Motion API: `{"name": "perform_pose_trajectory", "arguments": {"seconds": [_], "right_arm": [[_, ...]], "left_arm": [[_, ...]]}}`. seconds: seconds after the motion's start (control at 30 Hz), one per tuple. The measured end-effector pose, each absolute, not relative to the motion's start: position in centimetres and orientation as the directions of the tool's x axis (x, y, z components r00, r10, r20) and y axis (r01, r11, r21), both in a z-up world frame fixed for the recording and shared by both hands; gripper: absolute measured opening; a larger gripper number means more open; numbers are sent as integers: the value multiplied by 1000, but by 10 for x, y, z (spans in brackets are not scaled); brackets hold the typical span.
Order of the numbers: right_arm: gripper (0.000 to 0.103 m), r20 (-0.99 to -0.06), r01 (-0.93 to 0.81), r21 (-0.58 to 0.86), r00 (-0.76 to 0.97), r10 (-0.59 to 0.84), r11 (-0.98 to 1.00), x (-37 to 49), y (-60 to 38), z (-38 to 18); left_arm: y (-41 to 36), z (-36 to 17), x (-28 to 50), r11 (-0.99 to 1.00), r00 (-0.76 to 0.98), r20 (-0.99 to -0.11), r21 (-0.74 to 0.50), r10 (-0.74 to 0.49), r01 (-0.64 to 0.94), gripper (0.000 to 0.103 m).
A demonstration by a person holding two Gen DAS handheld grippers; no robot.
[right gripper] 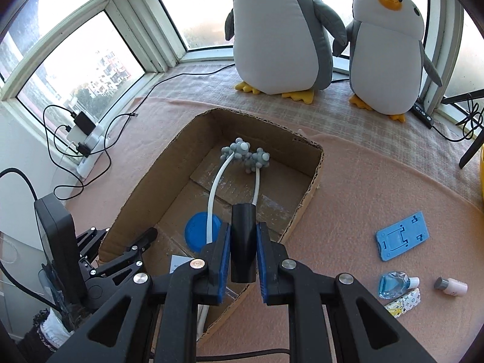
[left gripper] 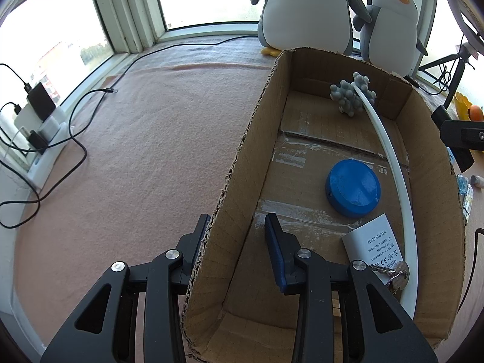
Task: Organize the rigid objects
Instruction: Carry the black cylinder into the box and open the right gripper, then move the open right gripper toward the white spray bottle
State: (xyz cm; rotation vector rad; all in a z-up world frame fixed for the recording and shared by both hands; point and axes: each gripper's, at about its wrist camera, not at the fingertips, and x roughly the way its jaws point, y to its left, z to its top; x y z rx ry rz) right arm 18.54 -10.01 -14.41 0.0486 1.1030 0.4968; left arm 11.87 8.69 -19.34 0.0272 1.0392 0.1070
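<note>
Over the box (right gripper: 308,181), right tongs (right gripper: 243,243) seemingly clamping black cylinder (right gripper: 243,242).

Left wrist view: low and close over the near left wall of the cardboard box (left gripper: 242,157), looking steeply down along its length toward the windows.
Right wrist view: higher, above the box's (right gripper: 314,181) near right corner, tilted down, same heading.
Shared: box interior, blue disc (left gripper: 352,192) (right gripper: 196,231), both plush penguins (left gripper: 305,9) (right gripper: 278,30), pink blanket (left gripper: 136,151) (right gripper: 378,187).
</note>
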Motion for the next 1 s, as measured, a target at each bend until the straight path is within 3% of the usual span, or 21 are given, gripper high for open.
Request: {"name": "perform_pose_trajectory", "arguments": {"seconds": [0.5,1.0], "right_arm": [[15,-853,-368,269,337,397,890,188,-88,-153],[20,-828,-341,262,401,391,903,154,-115,-111]], "left_arm": [[87,-194,119,994,503,-858,75,103,-76,35],[88,-195,119,995,504,-858,75,98,-66,35]]}}
